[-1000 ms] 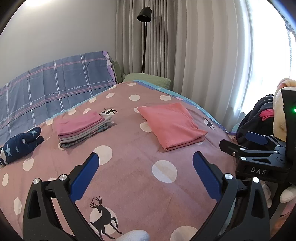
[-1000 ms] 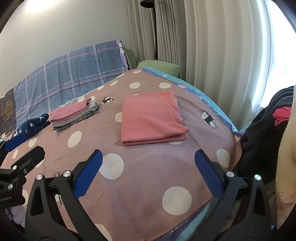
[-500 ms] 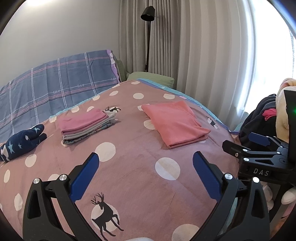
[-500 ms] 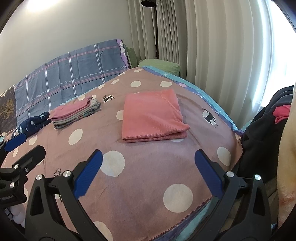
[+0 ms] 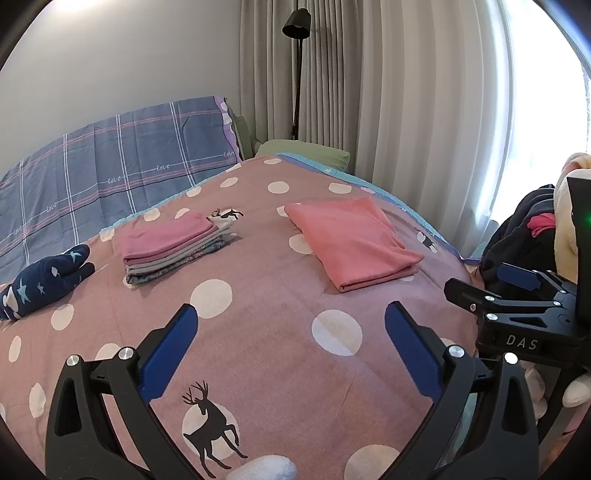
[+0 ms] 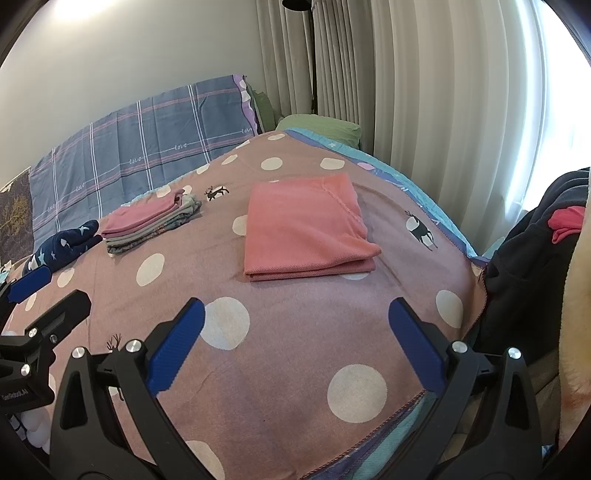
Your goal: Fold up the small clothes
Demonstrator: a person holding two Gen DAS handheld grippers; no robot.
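Note:
A folded salmon-pink cloth (image 5: 351,242) lies flat on the polka-dot blanket (image 5: 266,314); it also shows in the right wrist view (image 6: 306,229). A stack of folded clothes (image 5: 173,247) with a pink piece on top sits to its left, also seen in the right wrist view (image 6: 151,225). My left gripper (image 5: 290,325) is open and empty, held above the blanket's near part. My right gripper (image 6: 295,317) is open and empty, short of the pink cloth.
A navy star-print plush toy (image 5: 40,284) lies at the left. A plaid pillow (image 5: 110,181) and a green pillow (image 5: 306,153) are at the head. A dark clothes heap (image 6: 532,266) is at the right, curtains and a floor lamp (image 5: 297,26) behind.
Both grippers have pulled back and risen a little from the bed, so the clothes look slightly farther. Nothing on the bed moved.

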